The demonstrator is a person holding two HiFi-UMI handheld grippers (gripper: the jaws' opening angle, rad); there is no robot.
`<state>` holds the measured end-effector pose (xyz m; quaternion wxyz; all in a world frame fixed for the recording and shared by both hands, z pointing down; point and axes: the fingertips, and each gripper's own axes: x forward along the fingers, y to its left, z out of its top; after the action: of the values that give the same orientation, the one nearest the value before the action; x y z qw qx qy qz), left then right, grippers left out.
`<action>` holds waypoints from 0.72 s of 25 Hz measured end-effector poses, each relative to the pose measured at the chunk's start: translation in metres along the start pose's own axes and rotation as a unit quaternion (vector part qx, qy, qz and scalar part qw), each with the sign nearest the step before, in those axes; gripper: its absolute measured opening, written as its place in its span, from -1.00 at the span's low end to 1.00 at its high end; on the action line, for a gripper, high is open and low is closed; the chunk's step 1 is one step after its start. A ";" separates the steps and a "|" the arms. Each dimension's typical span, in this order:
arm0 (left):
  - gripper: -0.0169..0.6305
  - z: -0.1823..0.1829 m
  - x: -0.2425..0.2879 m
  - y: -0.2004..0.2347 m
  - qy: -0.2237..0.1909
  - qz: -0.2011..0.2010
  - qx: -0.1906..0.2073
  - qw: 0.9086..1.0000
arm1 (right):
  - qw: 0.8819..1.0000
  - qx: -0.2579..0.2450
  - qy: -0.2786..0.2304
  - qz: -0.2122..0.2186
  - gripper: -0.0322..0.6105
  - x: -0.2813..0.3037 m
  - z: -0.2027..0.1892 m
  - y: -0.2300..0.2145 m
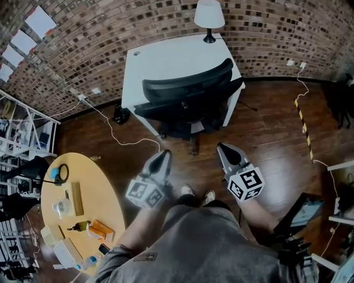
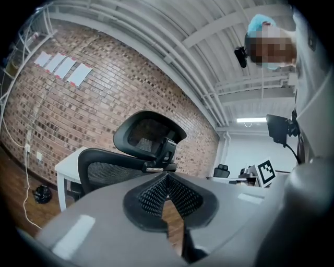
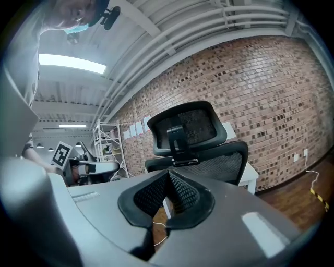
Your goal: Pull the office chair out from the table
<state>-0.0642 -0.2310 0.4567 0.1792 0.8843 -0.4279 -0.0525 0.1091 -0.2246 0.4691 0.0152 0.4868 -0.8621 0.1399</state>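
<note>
Black mesh-backed office chair (image 1: 188,98) was seen tucked against the white rectangular table (image 1: 166,61). The left gripper (image 1: 164,153) and right gripper (image 1: 222,147) were held short of it, both clenched on nothing.

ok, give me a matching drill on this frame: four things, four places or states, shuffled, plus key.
Things:
1 office chair
2 lamp
3 left gripper
4 oval wooden table

Places or states:
A jaws shut, nothing held
B pushed in at the white table
C at the head view's left, small items on it
D standing at the white table's far edge

Pairs: 1-B, 2-D, 3-A, 4-C
</note>
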 end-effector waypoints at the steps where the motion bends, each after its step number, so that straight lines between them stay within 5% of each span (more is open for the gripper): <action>1: -0.94 0.000 0.005 0.002 0.000 0.001 0.000 1.000 | 1.000 0.000 0.001 0.000 -0.86 0.003 0.001 -0.004; 11: -0.94 0.012 0.061 0.043 -0.010 -0.008 0.010 1.000 | 0.999 -0.038 0.019 -0.008 -0.86 0.056 0.011 -0.043; 18: -0.94 0.026 0.084 0.086 -0.007 0.022 0.032 0.999 | 0.997 -0.067 0.029 -0.031 -0.86 0.085 0.029 -0.104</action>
<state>-0.0808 -0.3523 0.4687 0.1490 0.8795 -0.4500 -0.0412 0.1552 -0.3539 0.4784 0.0776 0.5071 -0.8531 0.0951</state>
